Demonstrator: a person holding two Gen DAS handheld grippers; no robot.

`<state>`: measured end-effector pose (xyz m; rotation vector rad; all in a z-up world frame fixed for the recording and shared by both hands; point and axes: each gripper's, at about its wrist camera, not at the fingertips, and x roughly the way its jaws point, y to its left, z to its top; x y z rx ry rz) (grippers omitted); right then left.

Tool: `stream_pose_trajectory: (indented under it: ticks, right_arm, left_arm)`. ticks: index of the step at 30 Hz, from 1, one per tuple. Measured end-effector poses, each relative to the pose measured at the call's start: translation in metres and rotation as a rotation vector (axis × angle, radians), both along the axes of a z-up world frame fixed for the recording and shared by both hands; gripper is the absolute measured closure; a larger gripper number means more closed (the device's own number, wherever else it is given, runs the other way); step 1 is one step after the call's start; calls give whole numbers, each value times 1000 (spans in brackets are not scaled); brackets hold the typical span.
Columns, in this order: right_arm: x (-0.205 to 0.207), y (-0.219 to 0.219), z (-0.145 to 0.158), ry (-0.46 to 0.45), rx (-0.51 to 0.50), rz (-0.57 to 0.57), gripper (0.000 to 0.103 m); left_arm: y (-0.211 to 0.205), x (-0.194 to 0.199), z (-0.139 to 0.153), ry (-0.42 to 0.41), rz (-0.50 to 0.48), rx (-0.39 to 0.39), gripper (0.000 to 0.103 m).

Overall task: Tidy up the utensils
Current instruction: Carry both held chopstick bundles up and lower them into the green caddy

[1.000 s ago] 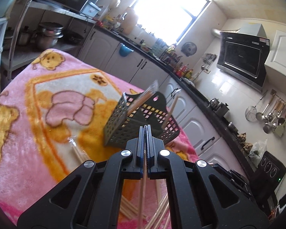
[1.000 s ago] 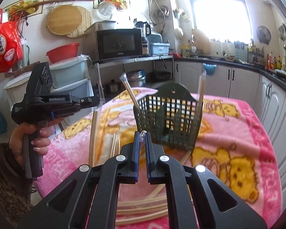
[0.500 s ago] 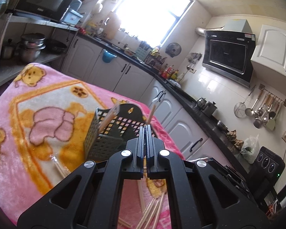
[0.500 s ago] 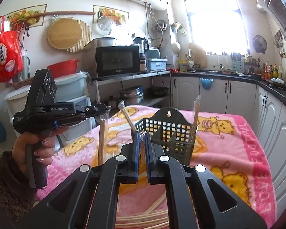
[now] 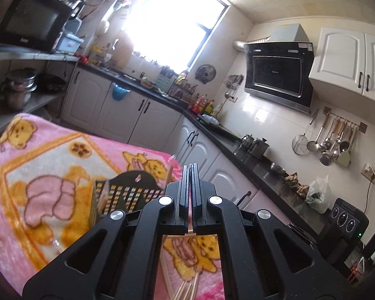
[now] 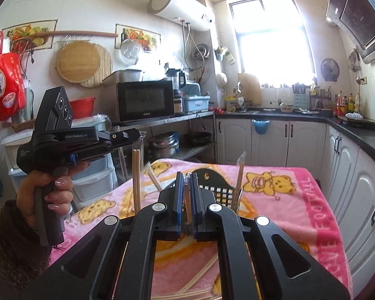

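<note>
Here the left gripper (image 6: 137, 133) pinches a wrapped pair of pale wooden chopsticks (image 6: 136, 175), hanging upright. The right gripper (image 6: 186, 175) clamps another plastic-wrapped pair (image 6: 187, 197) above the dark perforated plastic basket (image 6: 218, 187).

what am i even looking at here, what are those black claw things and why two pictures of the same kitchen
No robot here: a person holds a hand-held pinching tool in each hand, and each tool carries a wide-angle camera looking along its two fingers. So each picture is one tool's own view.

The left tool is shut on a pair of chopsticks in a clear sleeve; the right view shows that tool from the side, in the person's hand, chopsticks hanging down.

The right tool pinches another wrapped pair.

Below is a table under a pink bear blanket, with a dark slotted utensil basket that already holds wrapped chopsticks, and loose chopsticks lying on the blanket.
</note>
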<state>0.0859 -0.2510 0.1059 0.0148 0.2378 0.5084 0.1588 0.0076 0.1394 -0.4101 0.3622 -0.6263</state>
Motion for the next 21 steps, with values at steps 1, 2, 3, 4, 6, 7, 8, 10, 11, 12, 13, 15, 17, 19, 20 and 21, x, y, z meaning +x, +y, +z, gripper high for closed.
stream_pose_trajectory:
  ticks: [1,2,3,4,6,7,8,10,11,12,13,15,17,19,20,21]
  right_arm:
    - [0,-1,3,-11,2,-6,97]
    - [0,-3,6,-20,5,-9,97]
    - [0,-4,9,-29,8,-11,97]
    - [0,-4,10,-36,8,-14,97]
    - [-1,-5,16,-55,15,-18,97]
    - [-1,-6,16,-61,15,-21,97]
    - [-1,-6,19,-69,15,-27,97]
    - [0,-8,22,-76,18,-32,97]
    - [1,-8,24,-82,19,-37,97]
    - [2,-9,26,-85,21,-41,97]
    - [3,-10,27,-87,23,-44,97]
    - [5,-12,30,-97,27,-52,97]
    - [7,-14,33,-105,31,-57,97]
    - [10,-15,35,-113,31,-64,97]
    - [12,-15,36,-115,33,-66,97]
    - [14,-16,37,-116,36,-67,97]
  left_arm:
    - [-2,1,3,-6,-5,1,103]
    - [-5,3,6,-10,-9,2,103]
    - [-7,5,9,-16,-11,0,103]
    - [-9,7,12,-23,-12,1,103]
    - [-11,10,18,-37,-12,-3,103]
    - [-12,12,23,-47,-9,-7,103]
    - [-13,14,27,-57,-6,-9,103]
    - [-14,18,33,-73,0,-12,103]
    - [-14,20,38,-83,4,-19,103]
    - [-14,23,41,-91,10,-20,103]
    - [-15,26,44,-98,17,-23,103]
    - [-15,30,51,-108,26,-28,103]
    - [-17,36,57,-121,38,-30,103]
    - [-17,41,62,-128,50,-35,103]
    - [-17,42,63,-129,54,-38,103]
    - [-17,44,65,-131,60,-39,103]
